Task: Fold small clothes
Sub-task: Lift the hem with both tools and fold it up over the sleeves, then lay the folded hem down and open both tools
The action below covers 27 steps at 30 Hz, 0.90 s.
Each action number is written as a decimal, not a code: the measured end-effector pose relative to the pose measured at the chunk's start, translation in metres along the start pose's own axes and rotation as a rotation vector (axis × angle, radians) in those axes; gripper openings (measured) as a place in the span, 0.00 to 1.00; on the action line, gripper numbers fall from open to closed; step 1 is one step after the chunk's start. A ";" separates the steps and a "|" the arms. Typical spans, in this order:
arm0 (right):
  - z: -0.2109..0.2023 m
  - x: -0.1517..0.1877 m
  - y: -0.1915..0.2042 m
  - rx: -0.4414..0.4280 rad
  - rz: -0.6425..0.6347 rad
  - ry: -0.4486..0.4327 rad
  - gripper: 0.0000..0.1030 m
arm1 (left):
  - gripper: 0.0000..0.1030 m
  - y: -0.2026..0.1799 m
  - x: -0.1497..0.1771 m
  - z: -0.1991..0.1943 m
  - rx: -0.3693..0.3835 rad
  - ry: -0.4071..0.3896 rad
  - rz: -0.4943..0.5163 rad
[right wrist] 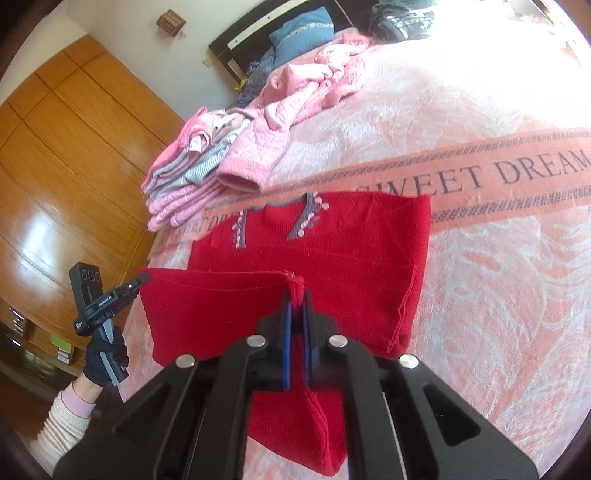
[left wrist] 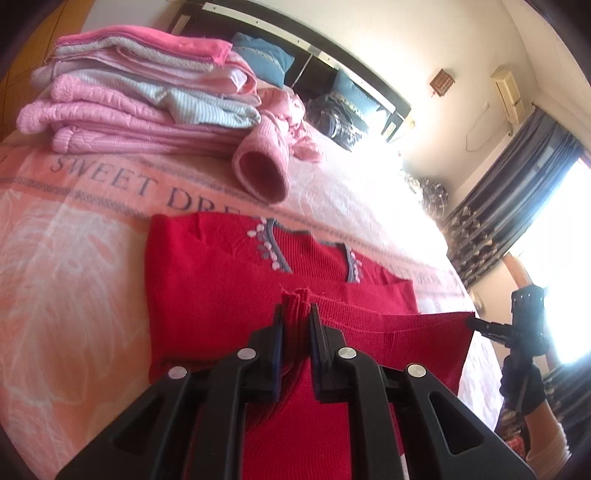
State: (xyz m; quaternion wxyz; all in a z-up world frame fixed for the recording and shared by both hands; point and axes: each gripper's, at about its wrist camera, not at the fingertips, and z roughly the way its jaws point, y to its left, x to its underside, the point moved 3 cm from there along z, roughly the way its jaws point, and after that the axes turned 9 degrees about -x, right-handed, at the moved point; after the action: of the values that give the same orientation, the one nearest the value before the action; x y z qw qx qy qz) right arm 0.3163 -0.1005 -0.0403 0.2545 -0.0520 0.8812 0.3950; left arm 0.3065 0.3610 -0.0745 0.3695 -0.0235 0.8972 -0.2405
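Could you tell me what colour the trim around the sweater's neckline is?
Grey, with small pink and white flowers, on the red sweater; clearest in the right wrist view.

Wooden wardrobe [right wrist: 74, 147] — blue pillow [right wrist: 303, 31] — curtains [left wrist: 517, 192].

The red ribbed-knit sweater [right wrist: 332, 240] looks soft and matt; behind it, the orange wooden wardrobe [right wrist: 74, 155] is glossy, shiny smooth.

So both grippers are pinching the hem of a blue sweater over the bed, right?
Not blue: the sweater is red, as the right wrist view shows. Otherwise right: the left gripper and right gripper each pinch its hem over the bed.
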 end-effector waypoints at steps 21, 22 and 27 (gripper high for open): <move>0.146 -0.073 -0.108 0.370 0.100 0.015 0.12 | 0.25 0.067 -0.049 0.164 -0.157 0.093 -0.178; 0.140 -0.073 -0.107 0.367 0.106 0.008 0.19 | 0.27 0.073 -0.051 0.155 -0.153 0.076 -0.206; 0.098 -0.070 -0.080 0.348 0.074 0.014 0.21 | 0.27 0.086 -0.065 0.088 -0.178 -0.001 -0.242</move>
State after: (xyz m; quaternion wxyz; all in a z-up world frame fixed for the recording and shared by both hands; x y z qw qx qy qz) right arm 0.4406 -0.0917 -0.1142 0.2388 0.0228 0.9393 0.2454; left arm 0.4253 0.4149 -0.1247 0.3348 -0.1645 0.9054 -0.2027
